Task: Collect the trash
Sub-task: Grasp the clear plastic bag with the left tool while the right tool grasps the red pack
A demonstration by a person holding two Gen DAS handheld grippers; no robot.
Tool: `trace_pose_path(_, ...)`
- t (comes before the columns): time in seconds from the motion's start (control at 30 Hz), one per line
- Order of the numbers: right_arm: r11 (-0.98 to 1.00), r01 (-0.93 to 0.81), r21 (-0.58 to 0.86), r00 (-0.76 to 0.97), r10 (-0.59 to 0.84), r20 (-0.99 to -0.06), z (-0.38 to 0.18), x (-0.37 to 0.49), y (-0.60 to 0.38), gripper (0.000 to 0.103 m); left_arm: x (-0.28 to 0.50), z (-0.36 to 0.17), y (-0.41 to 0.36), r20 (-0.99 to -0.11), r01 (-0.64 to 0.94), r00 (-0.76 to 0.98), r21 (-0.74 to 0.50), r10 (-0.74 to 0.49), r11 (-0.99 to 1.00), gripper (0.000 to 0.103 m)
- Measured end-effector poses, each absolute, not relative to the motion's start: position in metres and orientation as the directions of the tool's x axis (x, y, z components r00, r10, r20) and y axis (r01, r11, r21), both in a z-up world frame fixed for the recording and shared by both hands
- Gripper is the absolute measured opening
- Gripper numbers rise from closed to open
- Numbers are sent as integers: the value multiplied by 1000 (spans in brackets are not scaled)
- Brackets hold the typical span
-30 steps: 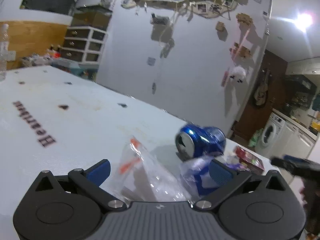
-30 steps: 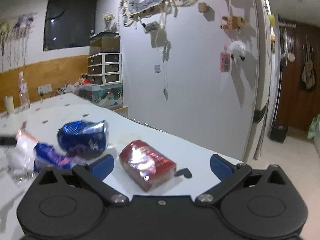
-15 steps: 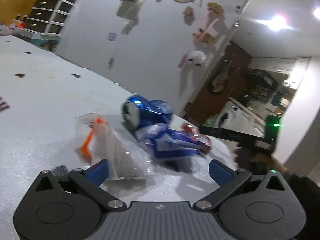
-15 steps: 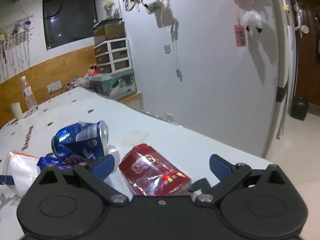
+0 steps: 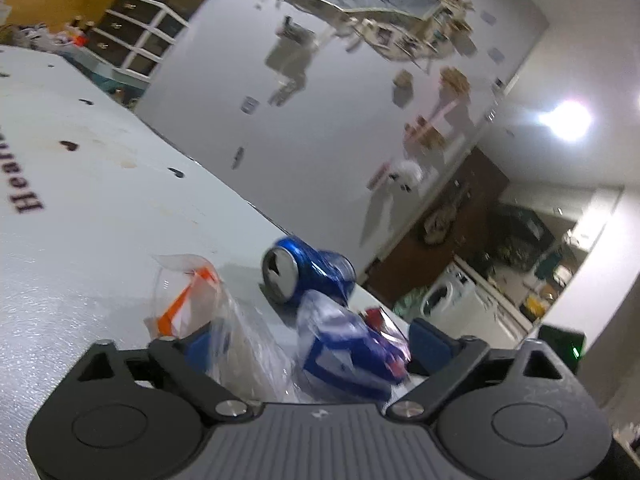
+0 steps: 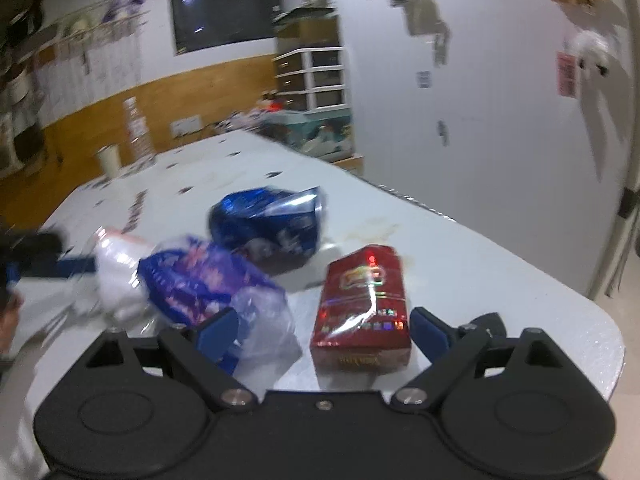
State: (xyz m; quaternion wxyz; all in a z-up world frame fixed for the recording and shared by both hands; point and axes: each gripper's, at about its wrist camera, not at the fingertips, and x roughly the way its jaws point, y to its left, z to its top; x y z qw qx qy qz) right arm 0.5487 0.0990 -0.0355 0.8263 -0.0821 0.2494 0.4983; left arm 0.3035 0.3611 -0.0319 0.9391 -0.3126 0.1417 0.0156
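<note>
Both tongs have just been closing yet stand apart, the left tongs (image 5: pixel 308 344) around the blue-and-white wrapper (image 5: pixel 352 356), the right tongs (image 6: pixel 324 332) around the red packet (image 6: pixel 362 308) on the desk (image 6: pixel 480 280).

Left tongs (image 5: pixel 310 344), right tongs (image 6: pixel 324 330) closing, unclamped

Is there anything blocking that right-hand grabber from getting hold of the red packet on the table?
Nothing visible does. The red packet lies between the open jaws of the right gripper, which have just been closing. The blue-and-clear wrapper crowds the left jaw, beside the packet.
</note>
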Motion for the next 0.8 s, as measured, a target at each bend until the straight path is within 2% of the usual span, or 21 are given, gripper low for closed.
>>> trace_pose_path(0.23,613,-788,61,520,715,-467,-26,551,107,93,313,-36,368,-303,-160,952,-597,-37,786,73)
trace_pose_path(0.3,634,-773,43,539,690,-484,-27,554,117,93,315,-38,370,-303,-164,952,-602,-34,781,68)
trace_pose_path(0.4,652,-758,5,555,649,-519,-31,559,130,93,316,-39,373,-312,-169,949,-607,-37,777,64)
trace_pose_path(0.53,668,-743,43,558,654,-511,-31,561,130,93,315,-39,374,-317,-174,948,-609,-37,774,60)
trace_pose_path(0.63,682,-727,77,567,660,-492,-29,564,121,93,316,-39,375,-327,-179,944,-609,-38,773,53)
trace_pose_path(0.73,704,-707,65,582,631,-512,-31,567,118,75,317,-38,372,-352,-188,935,-600,-46,778,47)
trace_pose_path(0.8,691,-721,50,567,630,-530,-33,566,119,73,317,-36,369,-384,-198,922,-589,-56,783,44)
